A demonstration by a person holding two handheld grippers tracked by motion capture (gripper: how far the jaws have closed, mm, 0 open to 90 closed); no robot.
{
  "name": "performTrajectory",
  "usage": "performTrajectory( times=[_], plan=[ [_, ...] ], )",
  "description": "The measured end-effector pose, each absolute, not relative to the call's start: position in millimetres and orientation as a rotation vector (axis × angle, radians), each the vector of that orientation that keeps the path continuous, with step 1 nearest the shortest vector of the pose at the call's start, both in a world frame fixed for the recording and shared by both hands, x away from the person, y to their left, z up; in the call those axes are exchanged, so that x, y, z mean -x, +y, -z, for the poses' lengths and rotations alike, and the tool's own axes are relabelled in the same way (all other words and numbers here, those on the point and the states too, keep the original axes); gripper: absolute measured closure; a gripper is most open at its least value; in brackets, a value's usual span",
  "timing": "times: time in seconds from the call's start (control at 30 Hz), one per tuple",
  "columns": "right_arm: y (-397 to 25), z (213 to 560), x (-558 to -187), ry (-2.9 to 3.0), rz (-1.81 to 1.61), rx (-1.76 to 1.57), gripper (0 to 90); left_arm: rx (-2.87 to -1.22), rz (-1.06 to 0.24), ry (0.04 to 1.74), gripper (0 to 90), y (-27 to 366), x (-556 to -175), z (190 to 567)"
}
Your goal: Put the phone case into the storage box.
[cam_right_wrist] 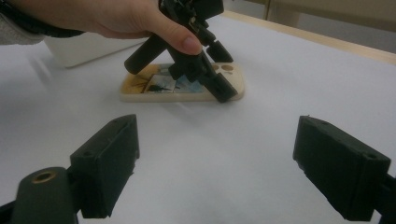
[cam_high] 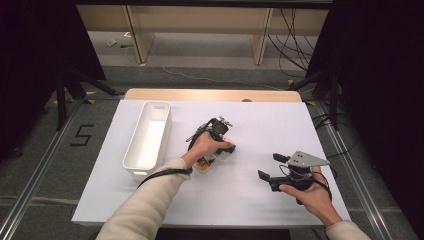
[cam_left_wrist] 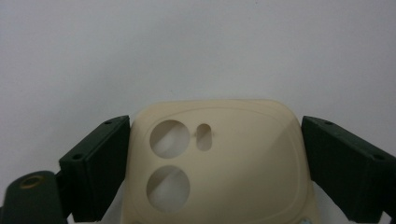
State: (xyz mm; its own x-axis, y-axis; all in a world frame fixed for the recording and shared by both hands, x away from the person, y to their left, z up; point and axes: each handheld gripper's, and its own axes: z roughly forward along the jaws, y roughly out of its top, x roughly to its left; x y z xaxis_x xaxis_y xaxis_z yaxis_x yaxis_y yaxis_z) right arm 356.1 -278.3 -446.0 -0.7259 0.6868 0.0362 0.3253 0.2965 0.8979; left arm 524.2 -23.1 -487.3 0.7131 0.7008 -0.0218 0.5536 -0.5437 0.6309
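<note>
Left tool (cam_high: 221,141) is straddling the cream phone case (cam_left_wrist: 219,163), jaws wide beside its edges, not gripping; right tool (cam_high: 272,167) is hovering open, empty, above the counter (cam_high: 260,125).

A long white rectangular plastic bin (cam_high: 148,141) is set on the white table sheet (cam_high: 260,125); black cables (cam_high: 292,42) are seen on the floor beyond.

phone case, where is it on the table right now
In the high view the cream phone case lies flat near the table's middle, just right of the white bin, with the left gripper down over it, jaws either side.
</note>
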Motion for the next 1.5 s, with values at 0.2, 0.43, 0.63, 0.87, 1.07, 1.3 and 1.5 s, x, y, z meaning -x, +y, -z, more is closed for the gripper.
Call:
performTrajectory(
  times=[0.2, 0.43, 0.63, 0.87, 1.07, 1.3, 1.5],
  plan=[
    [-278.5, 446.1, -356.1, 2.215, -1.405, -0.911, 15.4, -2.291, -0.313, 0.962, 10.9, -23.4, -523.5, 487.2],
    [-278.8, 446.2, -356.5, 2.211, -1.409, -0.914, 15.4, -2.277, -0.323, 0.977, 10.9, -21.6, -523.4, 486.7],
    [-279.1, 446.5, -357.0, 2.208, -1.412, -0.917, 15.4, -2.251, -0.336, 0.980, 10.9, -19.6, -522.7, 480.3],
    [-279.4, 446.4, -357.1, 2.207, -1.410, -0.917, 15.4, -2.184, -0.383, 0.969, 10.9, -19.0, -518.5, 467.7],
    [-279.6, 446.0, -356.9, 2.203, -1.410, -0.918, 15.4, -2.137, -0.404, 0.957, 10.9, -16.9, -514.3, 456.7],
    [-280.0, 445.8, -357.1, 2.199, -1.407, -0.922, 15.4, -2.087, -0.424, 0.940, 10.9, -13.3, -507.8, 444.8],
    [-279.6, 445.7, -356.9, 2.199, -1.410, -0.919, 15.4, -2.060, -0.447, 0.926, 10.9, -8.4, -502.8, 434.7]
  ],
)
